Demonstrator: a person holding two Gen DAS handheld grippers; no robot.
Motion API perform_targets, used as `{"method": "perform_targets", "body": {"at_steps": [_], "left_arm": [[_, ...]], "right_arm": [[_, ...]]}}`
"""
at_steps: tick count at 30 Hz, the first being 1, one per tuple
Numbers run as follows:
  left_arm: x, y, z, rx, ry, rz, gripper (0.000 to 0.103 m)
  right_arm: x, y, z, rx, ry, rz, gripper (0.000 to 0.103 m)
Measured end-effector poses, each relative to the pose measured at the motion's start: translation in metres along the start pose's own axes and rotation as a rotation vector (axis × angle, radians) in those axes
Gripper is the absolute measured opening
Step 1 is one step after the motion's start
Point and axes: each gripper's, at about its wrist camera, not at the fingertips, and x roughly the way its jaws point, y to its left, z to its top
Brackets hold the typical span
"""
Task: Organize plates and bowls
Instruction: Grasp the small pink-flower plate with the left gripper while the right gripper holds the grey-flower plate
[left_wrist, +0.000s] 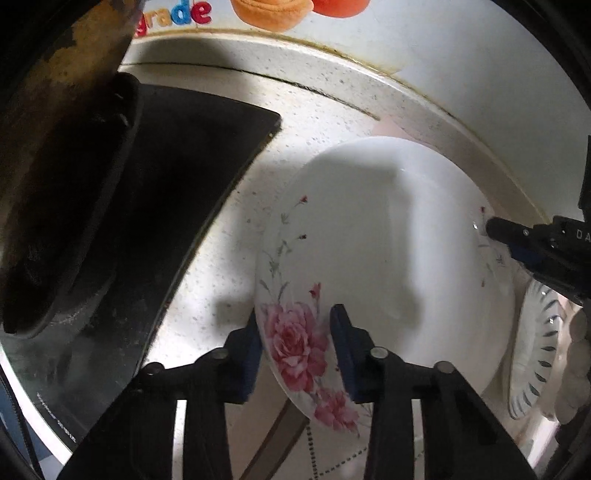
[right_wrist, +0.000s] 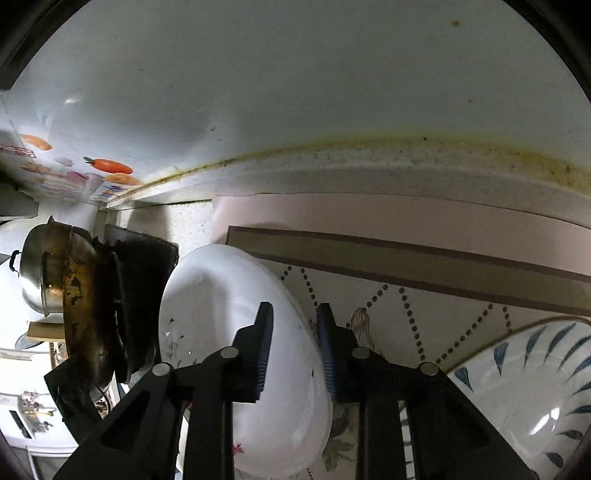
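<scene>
Blue pads of the left gripper (left_wrist: 295, 350) are being seen nearest in the left wrist view, set on either side of the rim of the rose plate (left_wrist: 369, 258), one pad under the rim by the pink rose and one over its white face; whether the rim is truly being pinched cannot be told, as a gap seems to show at the inner pad. This plate is being held tilted above the speckled counter (left_wrist: 325, 110), beside the dark stove (left_wrist: 166, 184), with a scorched pan (left_wrist: 62, 147) looming at the left. At its far edge the right gripper (left_wrist: 491, 229) is being shown touching the rim, and a blue-leaf bowl (left_wrist: 535, 350) is being glimpsed just behind. In the right wrist view, the right gripper (right_wrist: 295, 350) is being seen with its jaws straddling the rose plate's (right_wrist: 221, 332) edge, one finger over the white face and the other behind; the jaws look parted rather than clenched. The blue-leaf bowl (right_wrist: 535, 387) is lying at lower right on a patterned mat (right_wrist: 443, 302), and the pan (right_wrist: 77, 314) is standing at left. By judgement, a two-handed carry or handover of the plate is being done. Next, a firm hold by one gripper is being called for before the other lets go, then a level lowering onto the mat near the bowl.
</scene>
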Motion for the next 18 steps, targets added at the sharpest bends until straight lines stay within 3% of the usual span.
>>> {"method": "perform_targets", "body": {"at_steps": [18], "left_arm": [[-0.022,0.005,-0.012,0.011,-0.069,-0.003,0.028]], "right_arm": [[-0.006,-0.008,-0.011,-0.052,-0.011,-0.012,0.018]]}}
